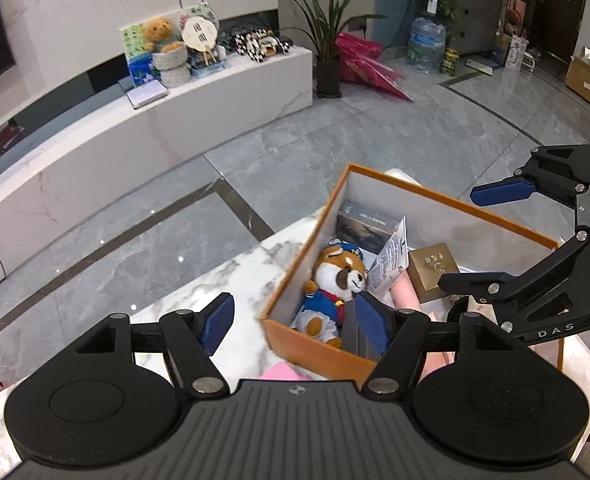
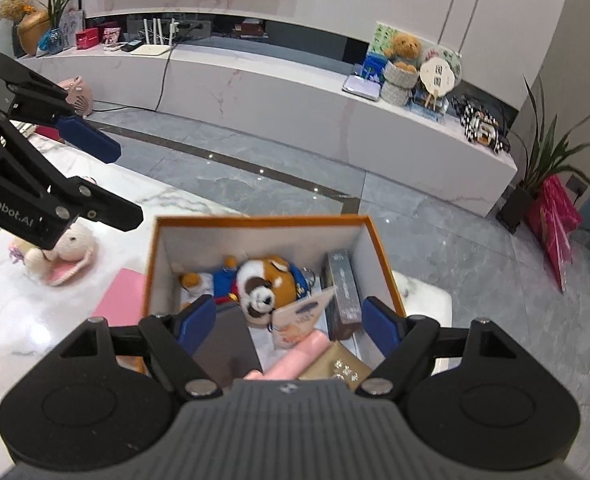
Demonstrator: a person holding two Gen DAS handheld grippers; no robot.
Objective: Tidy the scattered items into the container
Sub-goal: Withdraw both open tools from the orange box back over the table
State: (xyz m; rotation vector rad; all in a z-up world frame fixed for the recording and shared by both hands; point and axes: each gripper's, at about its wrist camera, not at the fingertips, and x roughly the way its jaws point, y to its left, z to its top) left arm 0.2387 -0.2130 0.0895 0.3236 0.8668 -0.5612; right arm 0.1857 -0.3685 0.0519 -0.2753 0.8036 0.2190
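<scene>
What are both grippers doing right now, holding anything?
Left gripper: open, empty, beside the orange cardboard box.
Right gripper: open, empty, above that box.

You have a white marble table (image 2: 95,184) with grey lines in it. In the right wrist view it fills the left side of the frame. An orange box (image 2: 383,256) sits on it, in the middle of the frame, with toys and small boxes inside. A flat pink sheet (image 2: 121,294) lies on the table, just left of the box and touching its side. A soft knitted toy (image 2: 69,258), white and pink, lies further left, apart from the box. In the left wrist view the bare table top (image 1: 231,276) shows left of the box, near the lower middle.
</scene>
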